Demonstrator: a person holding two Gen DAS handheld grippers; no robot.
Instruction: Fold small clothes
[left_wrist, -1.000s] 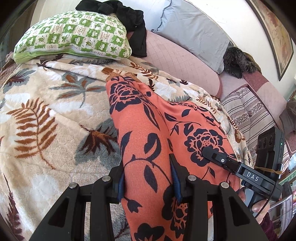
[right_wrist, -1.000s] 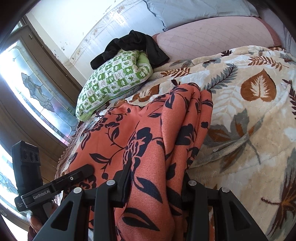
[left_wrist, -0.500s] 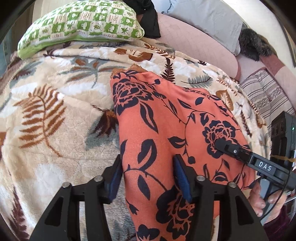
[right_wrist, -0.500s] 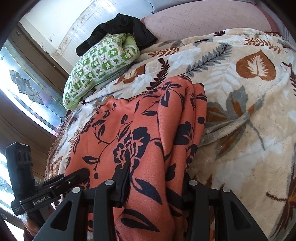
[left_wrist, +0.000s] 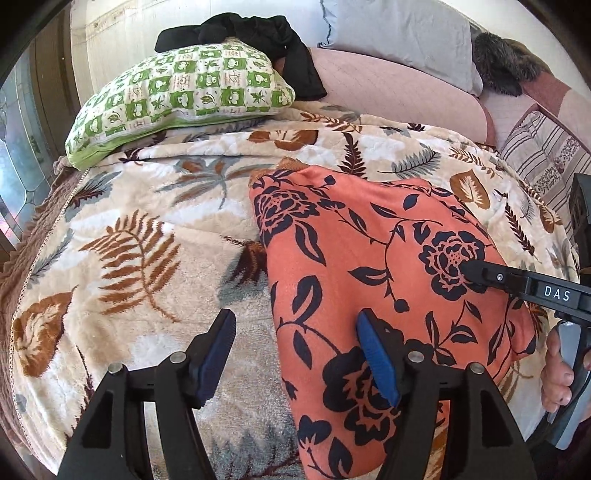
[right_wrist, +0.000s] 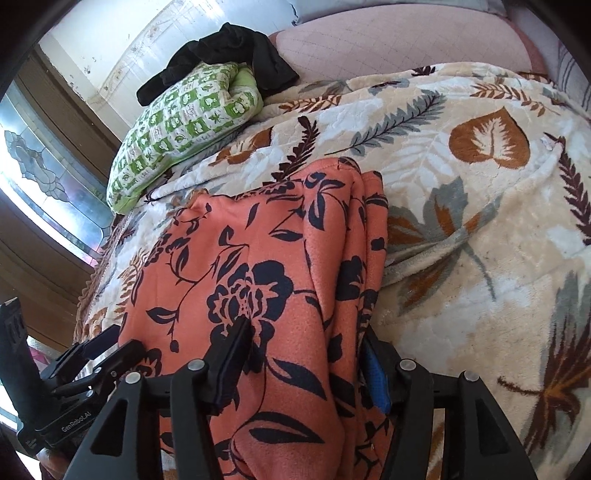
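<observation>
An orange garment with dark flowers (left_wrist: 369, 258) lies folded on the leaf-print blanket (left_wrist: 147, 240). My left gripper (left_wrist: 295, 354) hovers over the garment's left edge. Its jaws are opening; one pad is above the blanket, the other above the cloth, and neither presses. My right gripper (right_wrist: 303, 365) straddles the garment's (right_wrist: 258, 266) layered right edge. Its jaws are opening too, with fabric bulging loosely between them. One right finger (left_wrist: 480, 275) rests over the cloth in the left wrist view. The left gripper (right_wrist: 123, 341) shows at the lower left of the right wrist view.
A green checked pillow (left_wrist: 184, 96) lies at the back left with a black garment (left_wrist: 258, 33) on it. Behind are a pink bolster (left_wrist: 388, 88) and a grey pillow (left_wrist: 399, 33). A striped cloth (left_wrist: 543, 155) is at the right; a person's hand (left_wrist: 557, 376) holds the right gripper.
Both grippers' jaws have widened and let go of the garment folds they pinched. The left gripper has shifted left, and the cloth now lies flatter on the blanket.
</observation>
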